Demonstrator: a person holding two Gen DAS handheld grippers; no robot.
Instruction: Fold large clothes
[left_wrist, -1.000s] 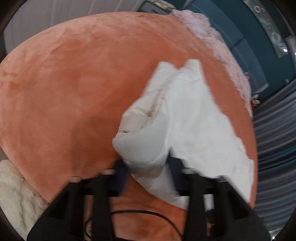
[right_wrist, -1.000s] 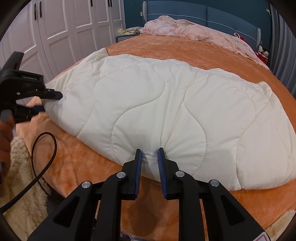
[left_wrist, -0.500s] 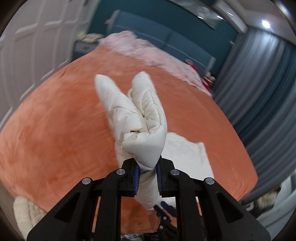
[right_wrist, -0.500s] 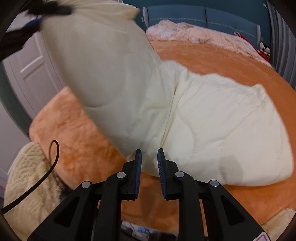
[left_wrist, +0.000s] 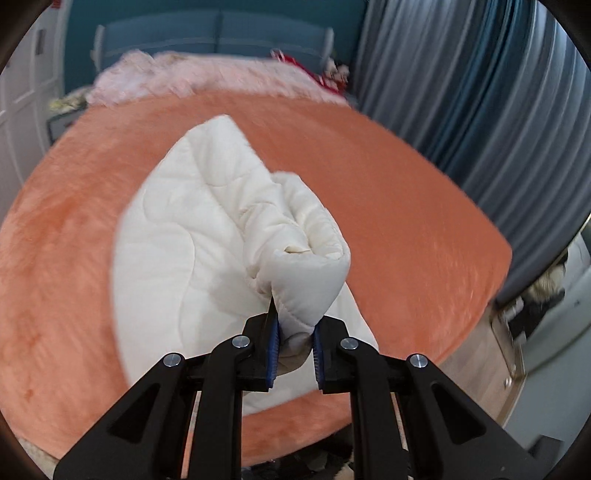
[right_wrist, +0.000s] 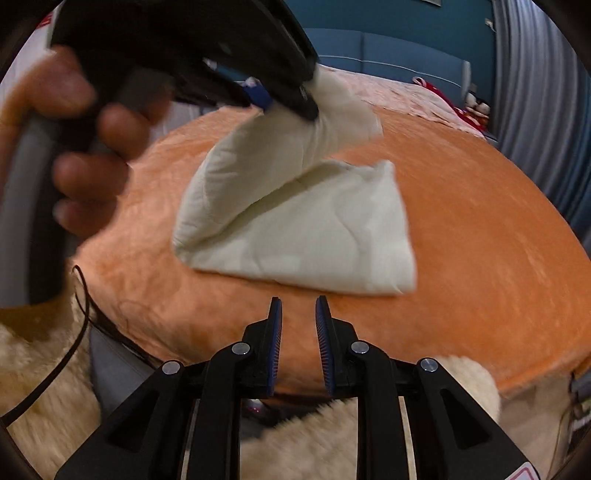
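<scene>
A cream quilted garment (left_wrist: 192, 251) lies on the orange bed (left_wrist: 406, 229). My left gripper (left_wrist: 294, 328) is shut on a bunched corner of it and holds that end lifted over the rest. In the right wrist view the left gripper (right_wrist: 291, 99) is at the upper left, pulling the raised flap over the flat part of the garment (right_wrist: 314, 236). My right gripper (right_wrist: 298, 321) has its jaws a little apart with nothing between them, just short of the garment's near edge.
A pink blanket (left_wrist: 207, 74) lies at the bed's head against a blue headboard (left_wrist: 221, 37). Grey-blue curtains (left_wrist: 480, 110) hang on the right. A fluffy cream rug (right_wrist: 332, 435) and a black cable (right_wrist: 66, 354) lie by the near bed edge.
My left gripper has swung the held corner up and across to the right, folding the garment over itself. My right gripper has drawn back off the garment's edge.
</scene>
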